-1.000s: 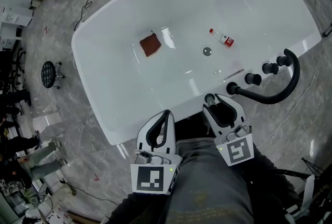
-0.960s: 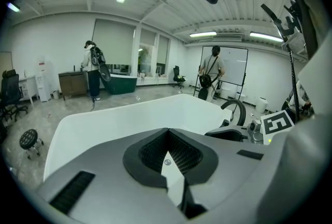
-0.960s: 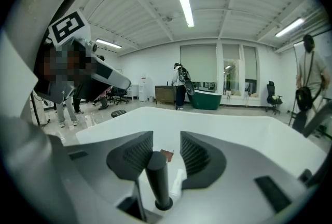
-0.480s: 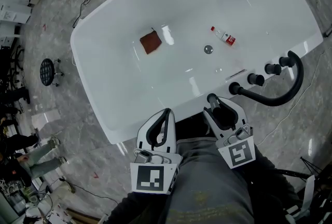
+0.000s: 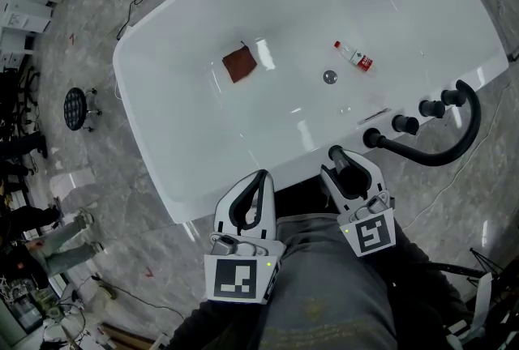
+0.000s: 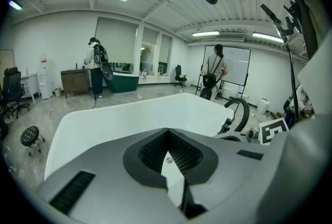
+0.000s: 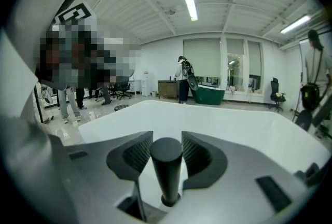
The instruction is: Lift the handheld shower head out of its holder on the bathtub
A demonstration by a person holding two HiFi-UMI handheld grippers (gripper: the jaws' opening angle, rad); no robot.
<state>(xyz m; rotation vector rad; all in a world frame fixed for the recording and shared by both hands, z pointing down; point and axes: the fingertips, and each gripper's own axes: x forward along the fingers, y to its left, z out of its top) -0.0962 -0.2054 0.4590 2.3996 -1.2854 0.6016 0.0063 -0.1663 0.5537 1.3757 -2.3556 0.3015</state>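
The white bathtub (image 5: 186, 138) lies across the head view. On its near rim a black shower head handle (image 5: 334, 152) stands upright. My right gripper (image 5: 341, 160) is shut on it. In the right gripper view the handle (image 7: 166, 171) rises as a black cylinder, and the right gripper (image 7: 166, 137) has a pad pressed to each side of it. A black hose (image 5: 454, 142) loops from the black fittings (image 5: 403, 125) on the rim. My left gripper (image 5: 259, 177) hangs shut and holds nothing just outside the near rim, left of the right one; its left gripper (image 6: 167, 132) tips meet.
Inside the tub lie a brown cloth (image 5: 239, 64), a small bottle with a red label (image 5: 353, 55) and the drain (image 5: 329, 77). A black stool (image 5: 75, 109) and cables sit on the marble floor to the left. People stand far off in the room (image 6: 96, 67).
The tub and fittings have drifted slightly right in the head view. Both grippers keep their places against the rim, the right one still round the handle.
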